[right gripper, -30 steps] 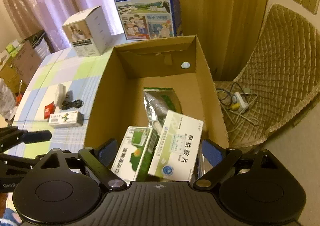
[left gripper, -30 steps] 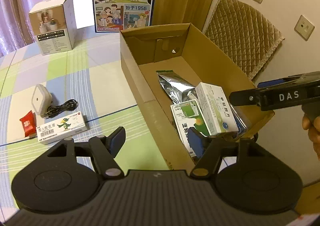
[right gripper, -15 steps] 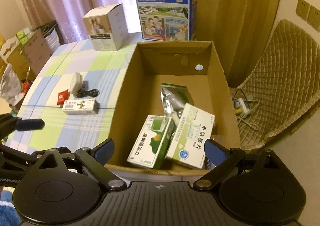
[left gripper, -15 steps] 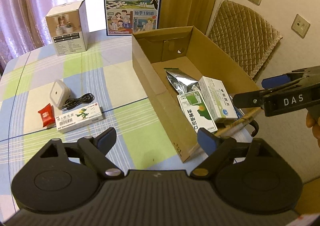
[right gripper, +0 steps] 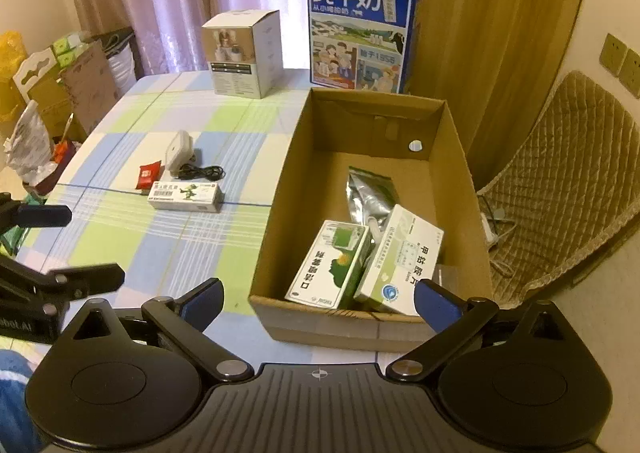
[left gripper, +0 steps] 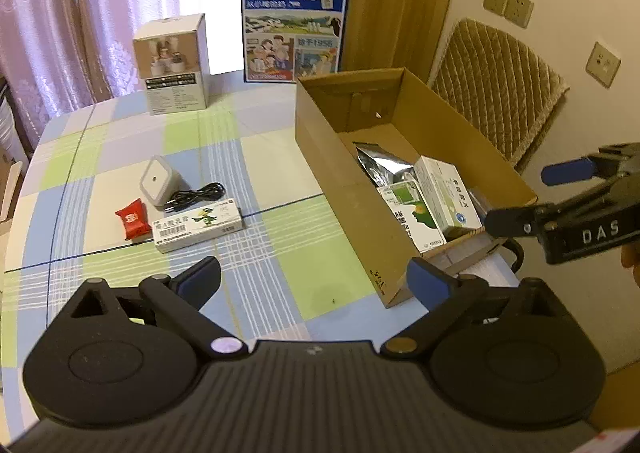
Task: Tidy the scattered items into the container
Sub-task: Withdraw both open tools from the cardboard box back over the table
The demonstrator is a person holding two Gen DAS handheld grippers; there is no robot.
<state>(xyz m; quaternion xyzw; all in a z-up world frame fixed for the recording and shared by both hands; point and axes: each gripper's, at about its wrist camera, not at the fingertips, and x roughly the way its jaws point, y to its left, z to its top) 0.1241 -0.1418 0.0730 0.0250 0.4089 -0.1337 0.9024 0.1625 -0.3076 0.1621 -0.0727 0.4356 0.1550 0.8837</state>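
Note:
An open cardboard box (left gripper: 320,157) (right gripper: 276,213) stands on the right of the checked table. It holds a silver pouch (right gripper: 370,193), a green-and-white medicine box (right gripper: 330,265) and a white medicine box (right gripper: 404,257). On the table to its left lie a long white box with a green cartoon (left gripper: 198,225) (right gripper: 184,195), a red packet (left gripper: 132,219) (right gripper: 149,175), a white charger (left gripper: 158,183) (right gripper: 178,149) and its black cable (left gripper: 196,195). My left gripper (left gripper: 314,281) is open and empty above the table's near edge. My right gripper (right gripper: 318,301) is open and empty, just short of the box's near wall.
A blue milk carton case (left gripper: 294,23) and a white product box (left gripper: 174,65) stand at the table's far edge. A quilted chair (right gripper: 560,189) is to the right of the box. Bags and cartons (right gripper: 36,101) crowd the floor at the left.
Both grippers have pulled back and up from the box, so more of the table and box shows. The items have not moved.

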